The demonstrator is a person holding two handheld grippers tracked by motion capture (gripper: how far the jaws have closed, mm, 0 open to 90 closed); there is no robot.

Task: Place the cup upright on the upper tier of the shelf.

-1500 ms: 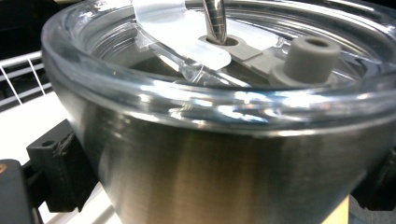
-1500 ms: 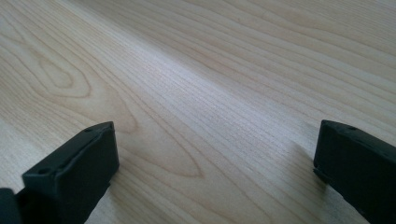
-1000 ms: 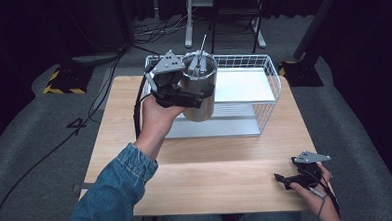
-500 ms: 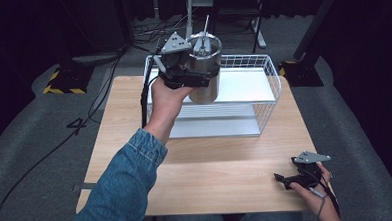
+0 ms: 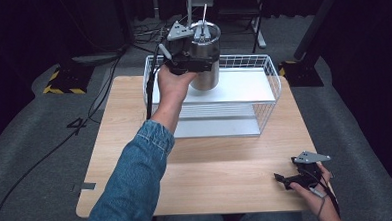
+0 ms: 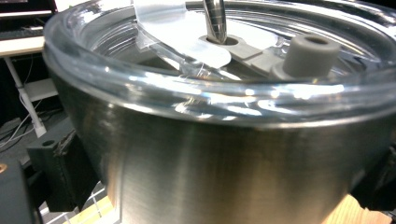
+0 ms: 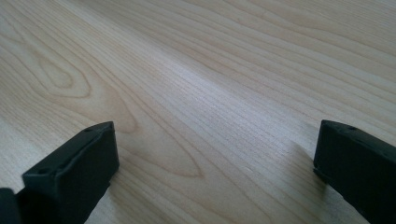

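A stainless steel tumbler (image 5: 206,80) with a clear lid (image 6: 187,88) and a metal straw (image 5: 204,15) hangs over the far left part of a white wire basket (image 5: 268,61). My left gripper (image 5: 192,64) is shut on the tumbler's upper wall, just under the lid. In the left gripper view the steel wall (image 6: 224,172) sits very close, with the straw (image 6: 215,18) rising through the lid. My right gripper (image 5: 282,179) rests on the wooden table (image 5: 227,174) at the near right. Its jaws are open on bare wood (image 7: 210,84), and one finger (image 7: 79,163) is at the lower left.
The basket stands at the far middle of the table and has a white floor (image 5: 243,86). Cables (image 5: 103,94) trail off the table's far left onto the grey floor. A metal stand (image 5: 258,32) rises behind the basket.
My left gripper has carried the tumbler higher and farther away, over the basket's far left side. The right gripper has stayed put.
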